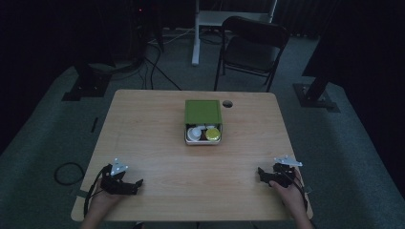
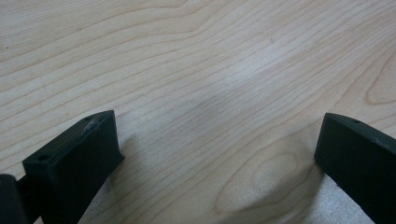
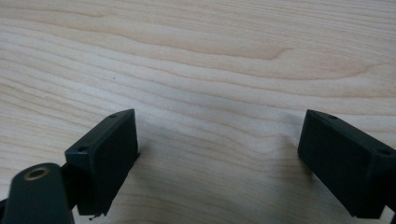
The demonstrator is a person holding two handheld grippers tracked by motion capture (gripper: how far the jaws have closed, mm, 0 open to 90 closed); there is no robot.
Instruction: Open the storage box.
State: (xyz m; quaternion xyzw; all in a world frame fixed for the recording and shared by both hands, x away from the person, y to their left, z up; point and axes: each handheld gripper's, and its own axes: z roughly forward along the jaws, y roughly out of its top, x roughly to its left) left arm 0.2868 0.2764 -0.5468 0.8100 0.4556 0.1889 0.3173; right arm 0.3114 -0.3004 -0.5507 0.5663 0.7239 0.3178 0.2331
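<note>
Left gripper (image 1: 138, 183): resting on the near left part of the table (image 1: 153, 143), held by the left hand (image 1: 102, 198); jaws wide apart in the left gripper view (image 2: 219, 154), bare wood grain between them, nothing gripped.
Right gripper (image 1: 260, 172): resting on the near right part of the table, held by the right hand (image 1: 289, 191); jaws wide apart in the right gripper view (image 3: 217, 149), bare wood between them, nothing gripped.
Grey plates: one on top of each gripper, pale against the black bodies.
Green box (image 1: 203, 113): at the middle of the table, toward the far edge, well apart from both grippers; green top covering the rear part, near end open.
Box contents: white round container (image 1: 194, 134) on the left, yellow-lidded container (image 1: 213, 134) just beside it on the right; finer detail too small to tell.
Table hole (image 1: 227, 103): dark round opening just right of the box's far corner.
Black folding chair (image 1: 253, 47): on the floor beyond the far edge of the table.
Coiled cable (image 1: 69, 172): on the floor left of the table.
Light: dim over the whole room.
</note>
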